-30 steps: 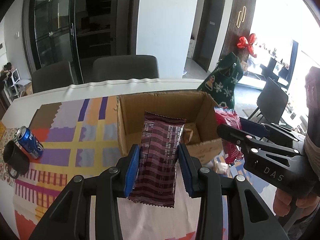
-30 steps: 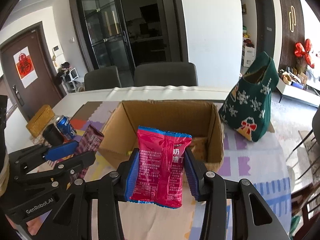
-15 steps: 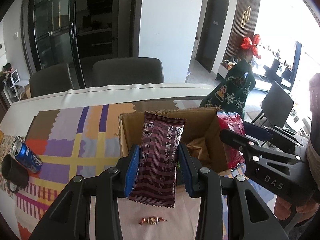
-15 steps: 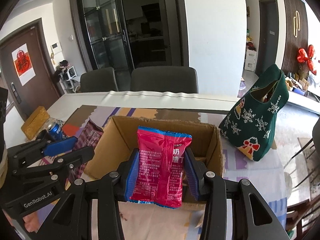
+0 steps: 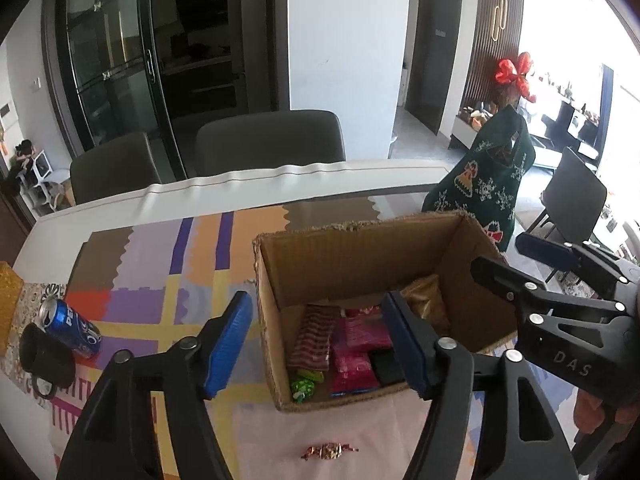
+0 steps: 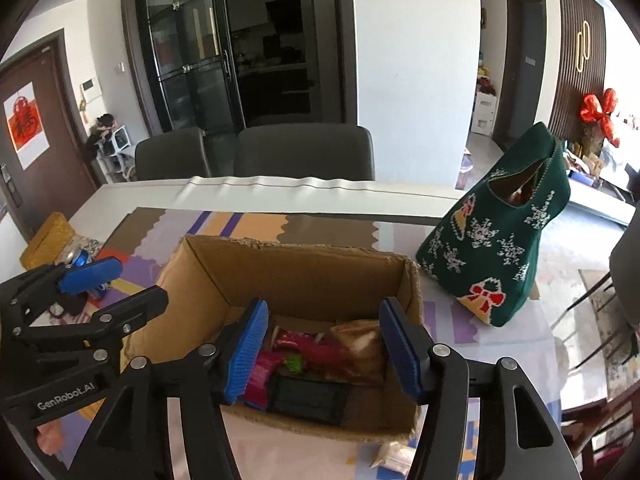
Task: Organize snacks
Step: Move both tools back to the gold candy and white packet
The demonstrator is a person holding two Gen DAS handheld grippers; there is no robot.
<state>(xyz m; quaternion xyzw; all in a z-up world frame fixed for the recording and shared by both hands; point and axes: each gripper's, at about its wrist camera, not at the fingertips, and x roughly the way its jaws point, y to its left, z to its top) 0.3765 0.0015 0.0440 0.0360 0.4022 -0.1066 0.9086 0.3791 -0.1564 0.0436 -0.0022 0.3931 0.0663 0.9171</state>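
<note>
A brown cardboard box (image 5: 360,256) sits on a table (image 5: 168,248) with a colorful cloth of purple, orange and yellow blocks. The left gripper (image 5: 320,344) hangs over the near side of the box, and its two blue pads are opening with nothing between them. One pad is outside the left wall of the box and the other is over the inside. The right gripper (image 6: 322,350) hangs over the box too, and its jaws are also opening with nothing held. The snacks lie down in the bottom of the box. There is a dark red striped packet (image 5: 312,338) on the left, a pink packet (image 5: 358,350) beside it, a little green candy (image 5: 305,384) near the front wall, a black packet (image 6: 310,394) and a tan bag (image 5: 424,300) in the right corner. One small wrapped candy (image 5: 329,451) lies on the cloth just in front of the box, outside it. A small white packet (image 6: 394,456) lies on the cloth by the front right corner of the box. A blue soda can (image 5: 74,326) lies on its side at the left, touching a black mug (image 5: 46,354). A green knitted bag (image 6: 504,248) with snowflakes and a red bow stands at the right of the box. Two gray chairs (image 6: 304,152) stand behind the table.
</note>
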